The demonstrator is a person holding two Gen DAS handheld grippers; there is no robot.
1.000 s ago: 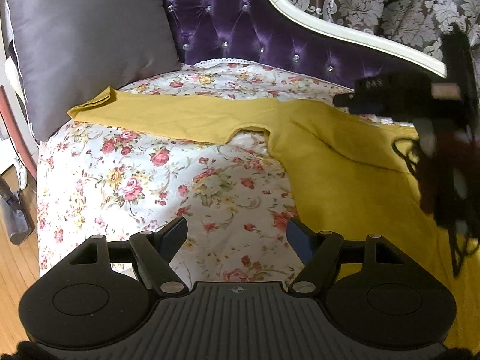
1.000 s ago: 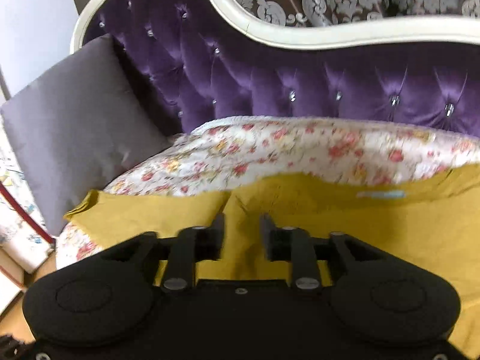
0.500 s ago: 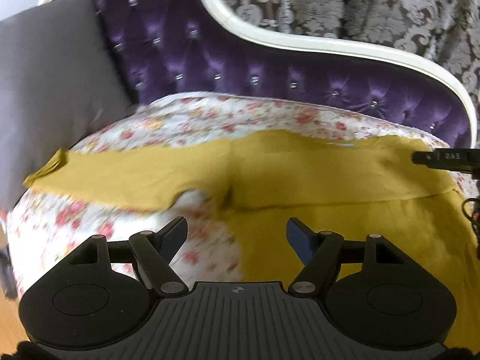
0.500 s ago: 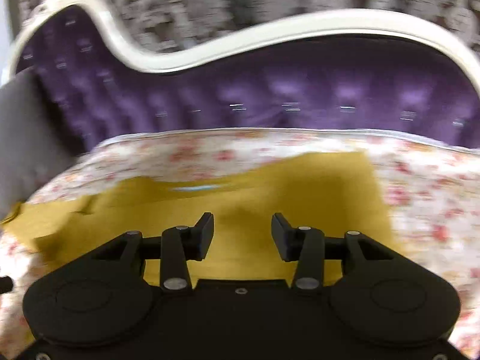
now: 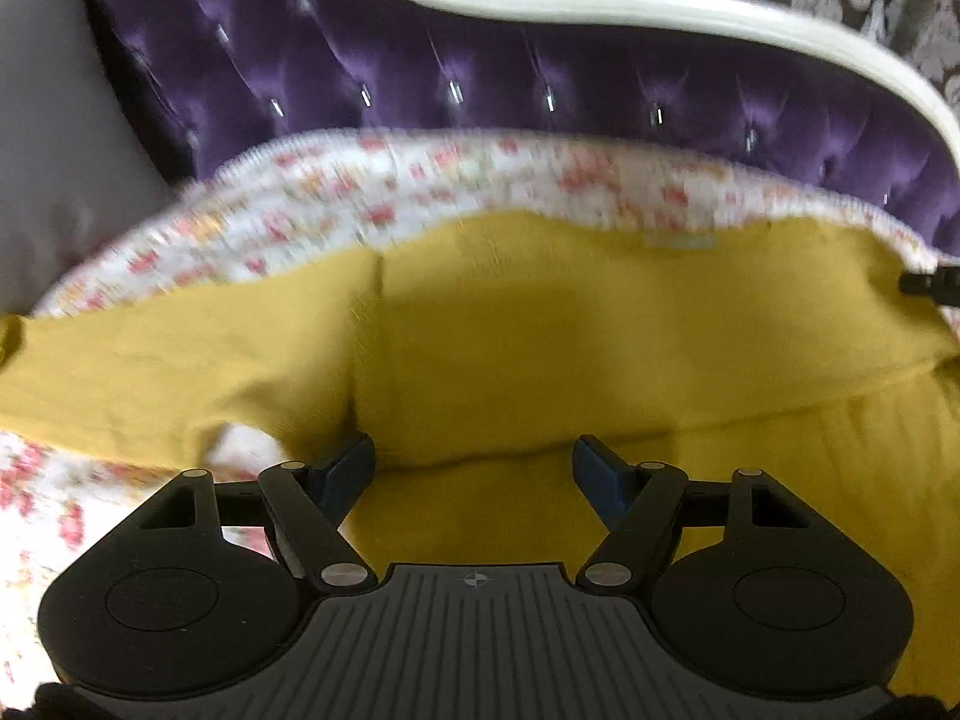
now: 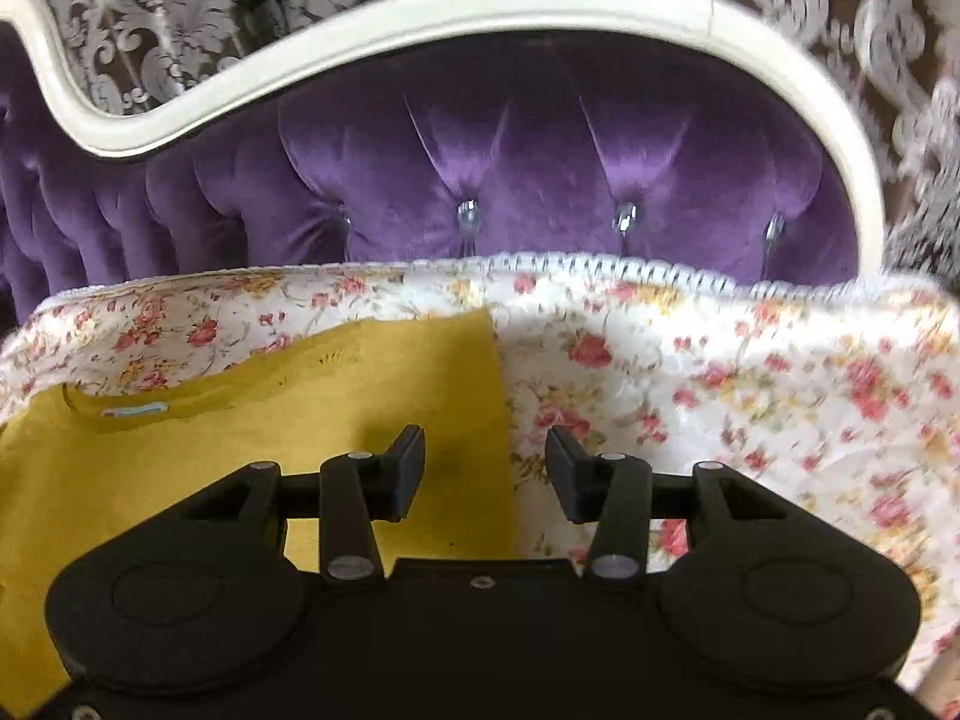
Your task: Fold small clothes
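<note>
A mustard-yellow shirt (image 5: 540,348) lies spread on a floral bedspread (image 5: 384,198). Its left sleeve (image 5: 150,372) stretches out to the left, and its collar label shows at the far edge. My left gripper (image 5: 474,468) is open and empty, low over the shirt near the left armpit. In the right wrist view the shirt (image 6: 252,438) shows its folded right side, with a straight edge running under my right gripper (image 6: 486,462). That gripper is open and empty, straddling this edge above the bedspread (image 6: 750,396).
A purple tufted headboard (image 6: 540,162) with a cream frame (image 6: 468,6) stands close behind the shirt. A grey pillow (image 5: 54,138) leans at the left. The tip of the other gripper (image 5: 933,285) shows at the right edge of the left wrist view.
Both grippers have swung and moved forward over the shirt. The right gripper shifted from the left sleeve to the shirt's right edge and opened wider. The left stayed open.
</note>
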